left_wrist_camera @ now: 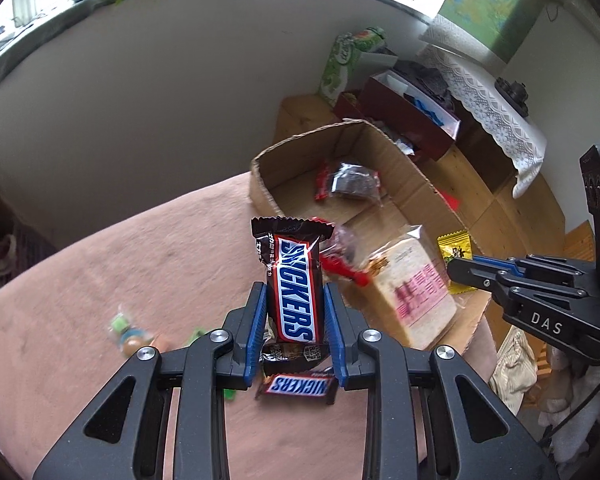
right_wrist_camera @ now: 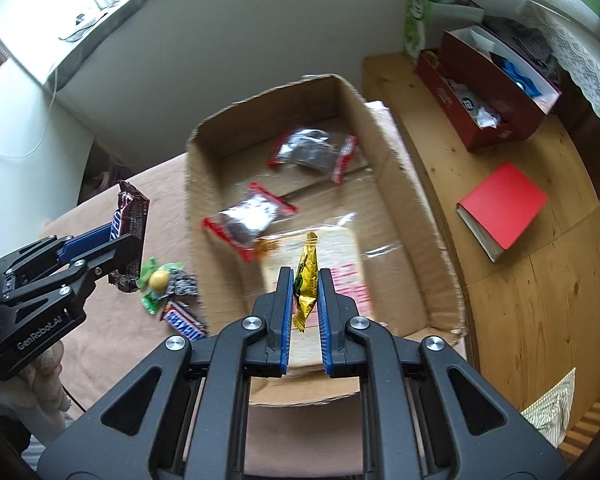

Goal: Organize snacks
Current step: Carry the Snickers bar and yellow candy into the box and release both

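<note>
1. A brown Snickers bar in its glossy wrapper stands upright, clamped between the blue pads of the left gripper, above the pink cloth-covered surface.
2. A small yellow foil sachet is pinched edge-on in the right gripper, which tilts steeply down over the open brown cardboard box.
3. A second Snickers bar lies on the cloth just beside the box.
4. Inside the box lie a wrapped bread slice and two clear red-edged packets.
</note>
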Action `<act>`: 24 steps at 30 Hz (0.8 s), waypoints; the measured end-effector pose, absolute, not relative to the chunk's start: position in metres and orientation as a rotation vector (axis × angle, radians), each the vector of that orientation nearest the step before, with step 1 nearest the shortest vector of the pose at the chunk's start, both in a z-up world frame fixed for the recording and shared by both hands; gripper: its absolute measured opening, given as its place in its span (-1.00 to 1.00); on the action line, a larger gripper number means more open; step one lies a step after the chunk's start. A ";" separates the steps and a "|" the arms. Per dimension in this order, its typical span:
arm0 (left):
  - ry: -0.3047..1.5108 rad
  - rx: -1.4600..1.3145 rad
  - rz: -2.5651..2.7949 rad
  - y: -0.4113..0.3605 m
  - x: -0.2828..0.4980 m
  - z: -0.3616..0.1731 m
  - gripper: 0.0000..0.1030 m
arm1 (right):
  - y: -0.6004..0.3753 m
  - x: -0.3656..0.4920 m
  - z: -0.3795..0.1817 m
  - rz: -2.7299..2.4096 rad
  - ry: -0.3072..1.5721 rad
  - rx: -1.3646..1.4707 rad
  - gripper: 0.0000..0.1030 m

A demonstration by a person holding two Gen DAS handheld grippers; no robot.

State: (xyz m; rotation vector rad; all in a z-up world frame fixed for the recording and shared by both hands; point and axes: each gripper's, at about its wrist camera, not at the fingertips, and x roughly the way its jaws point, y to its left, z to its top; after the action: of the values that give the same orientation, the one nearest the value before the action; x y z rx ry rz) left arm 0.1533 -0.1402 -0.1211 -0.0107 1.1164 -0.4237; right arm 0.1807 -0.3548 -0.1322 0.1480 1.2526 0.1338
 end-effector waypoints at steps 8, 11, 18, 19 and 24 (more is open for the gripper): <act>1.130 0.019 -0.462 -0.171 0.165 -0.123 -0.48 | -0.381 0.190 -0.144 0.099 1.265 0.157 -0.77; 1.140 0.028 -0.472 -0.182 0.169 -0.125 -0.48 | -0.388 0.192 -0.149 0.090 1.269 0.169 -0.77; 1.153 0.043 -0.490 -0.198 0.174 -0.127 -0.48 | -0.397 0.191 -0.156 0.083 1.281 0.191 -0.77; 1.155 0.045 -0.494 -0.201 0.175 -0.128 -0.48 | -0.397 0.191 -0.157 0.083 1.281 0.192 -0.77; 1.163 0.051 -0.498 -0.208 0.177 -0.129 -0.48 | -0.398 0.192 -0.159 0.082 1.281 0.187 -0.76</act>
State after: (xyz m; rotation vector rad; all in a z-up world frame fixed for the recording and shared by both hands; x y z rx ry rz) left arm 0.1771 -0.2075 -0.1291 0.0510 1.1628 -0.4976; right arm 0.1915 -0.3984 -0.1586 0.1873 1.2810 0.0820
